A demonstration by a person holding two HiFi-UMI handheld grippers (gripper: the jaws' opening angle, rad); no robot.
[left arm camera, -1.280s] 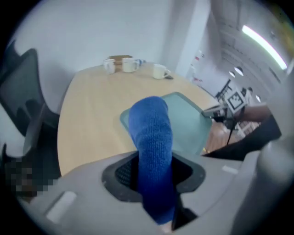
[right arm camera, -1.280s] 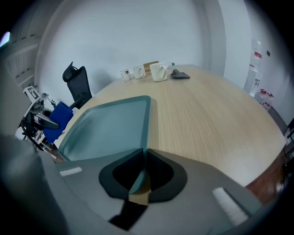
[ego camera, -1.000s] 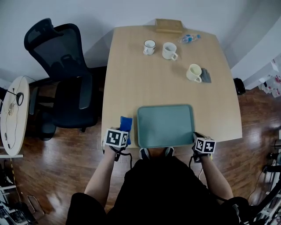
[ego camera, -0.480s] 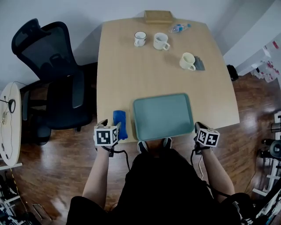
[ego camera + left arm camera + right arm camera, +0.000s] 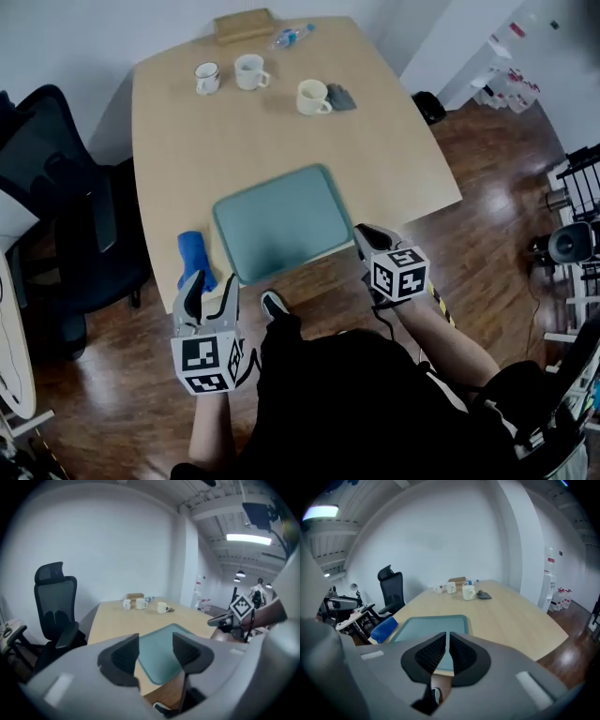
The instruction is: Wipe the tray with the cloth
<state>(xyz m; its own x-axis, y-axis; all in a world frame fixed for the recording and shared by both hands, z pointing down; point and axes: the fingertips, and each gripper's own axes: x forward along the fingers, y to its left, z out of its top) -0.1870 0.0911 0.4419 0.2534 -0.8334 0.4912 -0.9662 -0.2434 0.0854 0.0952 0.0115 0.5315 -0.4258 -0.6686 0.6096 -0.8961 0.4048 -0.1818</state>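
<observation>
The tray (image 5: 281,223) lies flat at the near edge of the table (image 5: 281,122). The blue cloth (image 5: 194,258) lies on the table just beside the tray's left side, apart from both claws. The left claw (image 5: 208,292) hangs off the table, short of the tray's near-left corner and just short of the cloth. Its jaws stand wide but are closing, with nothing between them. The right claw (image 5: 367,236) is beside the tray's near-right corner, at the table's edge. Its jaws are drawn together to a thin slit and grip nothing. Three mugs (image 5: 251,70) stand well beyond the tray's far side.
</observation>
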